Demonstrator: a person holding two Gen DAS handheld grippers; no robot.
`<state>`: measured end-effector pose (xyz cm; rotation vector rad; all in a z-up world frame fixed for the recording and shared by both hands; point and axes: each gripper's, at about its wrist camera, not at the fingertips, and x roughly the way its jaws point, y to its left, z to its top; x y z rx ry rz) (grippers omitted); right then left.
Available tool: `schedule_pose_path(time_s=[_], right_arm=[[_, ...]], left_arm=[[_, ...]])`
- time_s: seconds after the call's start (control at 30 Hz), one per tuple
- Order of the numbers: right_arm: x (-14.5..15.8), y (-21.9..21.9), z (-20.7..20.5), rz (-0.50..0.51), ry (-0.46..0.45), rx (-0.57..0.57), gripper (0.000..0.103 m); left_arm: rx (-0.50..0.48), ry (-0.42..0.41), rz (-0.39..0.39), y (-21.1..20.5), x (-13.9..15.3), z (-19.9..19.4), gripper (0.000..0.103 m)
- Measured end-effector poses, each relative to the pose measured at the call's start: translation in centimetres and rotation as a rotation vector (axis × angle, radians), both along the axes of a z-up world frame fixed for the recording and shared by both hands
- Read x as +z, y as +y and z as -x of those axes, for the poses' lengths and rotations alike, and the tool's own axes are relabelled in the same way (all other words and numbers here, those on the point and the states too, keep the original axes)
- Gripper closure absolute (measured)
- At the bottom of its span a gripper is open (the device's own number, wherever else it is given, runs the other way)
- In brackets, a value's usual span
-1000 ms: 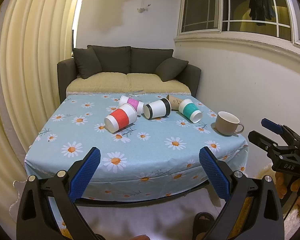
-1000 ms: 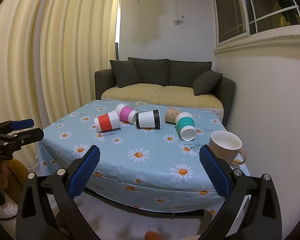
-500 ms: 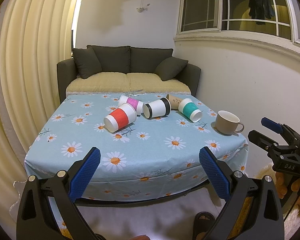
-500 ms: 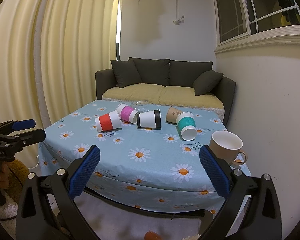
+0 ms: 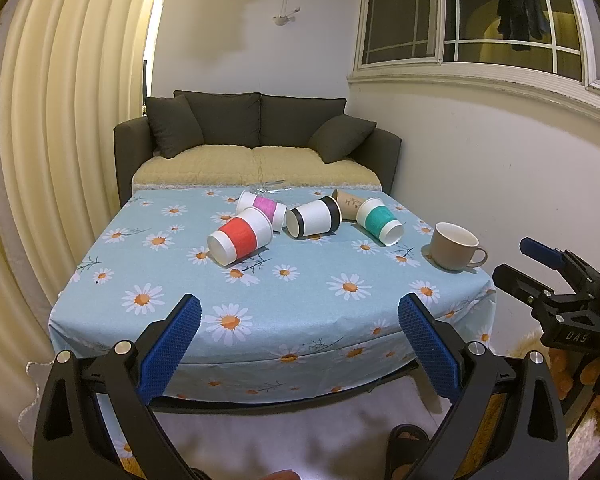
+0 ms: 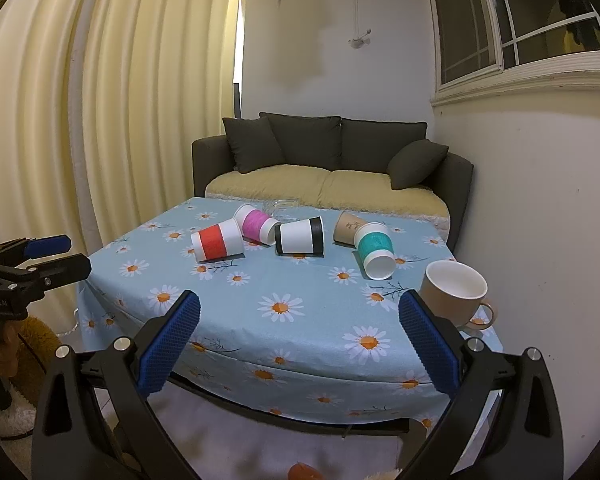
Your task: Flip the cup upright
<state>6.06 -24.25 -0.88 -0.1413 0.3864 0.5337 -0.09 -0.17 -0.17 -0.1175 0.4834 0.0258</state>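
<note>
While both claws hang short of the surface's near edge, nothing is gripped: the left claw [image 5: 299, 322] has its blue ribbed pads spread wide at the bottom of its frame, and the right claw [image 6: 299, 320] is equally wide apart and empty. Beyond them, across the middle of each frame, five paper cups lie on their sides on the daisy-print cloth of the surface [image 5: 260, 304] — the red-sleeved cup [image 5: 240, 240] nearest, then the pink-sleeved cup [image 5: 262, 209], the black-banded cup [image 5: 314, 216], a plain brown cup [image 5: 348, 205] and the teal-sleeved cup [image 5: 379, 220]. A ceramic mug [image 5: 454, 246] already stands upright at centre right.

The cups are thin, tapered and round, so I expect a nudge to set one rolling in an arc — likely into a neighbour, since the red and pink ones appear to touch. A hard squeeze could crumple a paper wall; the ribbed sleeves should give better purchase. The loose cloth may bunch under a dragged rim.
</note>
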Motion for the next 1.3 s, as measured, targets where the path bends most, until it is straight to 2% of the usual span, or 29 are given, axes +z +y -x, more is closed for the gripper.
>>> schedule_pose_path(time_s=[0.6,0.73,0.97,1.17,1.3], right_arm=[[-0.2,0.0,-0.3,0.003,0.015,0.002,0.004],[-0.3,-0.1,-0.9,0.0,0.046,0.0,0.004],[-0.2,-0.3,-3.4,-0.026,0.127,0.013,0.004],[0.2,1.6,-6.7,0.052,0.105,0.018,0.004],[0.6,3.2,-10.9,0.121,0.156,0.038,0.004]], left_arm=[[-0.003,0.011,0.004,-0.2,-0.1,-0.2,0.006],[-0.009,0.02,0.001,-0.3,-0.2,-0.7,0.006],[-0.032,0.055,-0.023,-0.3,-0.4,-2.2,0.006],[-0.071,0.11,-0.05,-0.1,-0.5,-5.3,0.006],[-0.109,0.145,-0.044,0.3,-0.2,-8.1,0.006]])
